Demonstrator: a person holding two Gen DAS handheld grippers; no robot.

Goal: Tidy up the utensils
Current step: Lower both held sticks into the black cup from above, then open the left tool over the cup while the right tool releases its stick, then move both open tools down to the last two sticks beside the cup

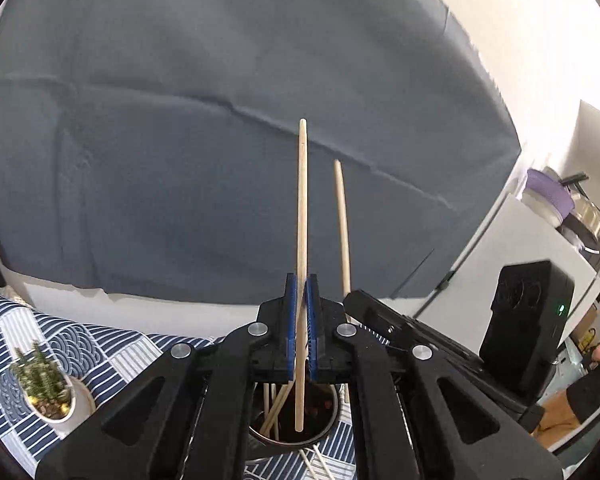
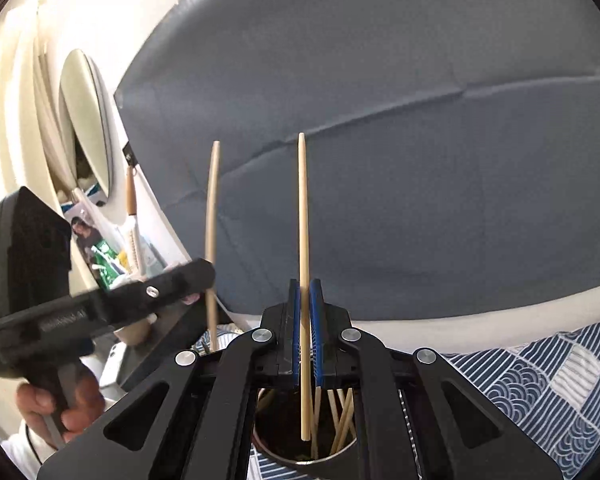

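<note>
Above a round metal utensil cup (image 1: 332,420) on the blue-and-white patterned tablecloth (image 1: 100,352), both grippers hang side by side, each clamped on one wooden chopstick. In the left wrist view, the left gripper (image 1: 301,280) has its blue pads pressed onto a chopstick (image 1: 302,208) that stands nearly upright, its lower end dipping inside the cup's mouth, where several more chopsticks (image 1: 274,410) lean against the wall. Two pale sticks lie on the cloth just in front of the cup. To the right, the right gripper's black finger shows with its own chopstick rising above it.

In the right wrist view, the right gripper (image 2: 304,284) is closed on its chopstick (image 2: 303,220), also nearly upright, its lower tip down in the cup (image 2: 340,454) among a loose bundle of others (image 2: 340,416). A hand (image 2: 60,404) at the left grasps the handle of the other tool.

A grey-blue cloth backdrop (image 1: 220,120) fills the wall behind, and a small potted plant (image 1: 48,384) stands at the left of the table.
</note>
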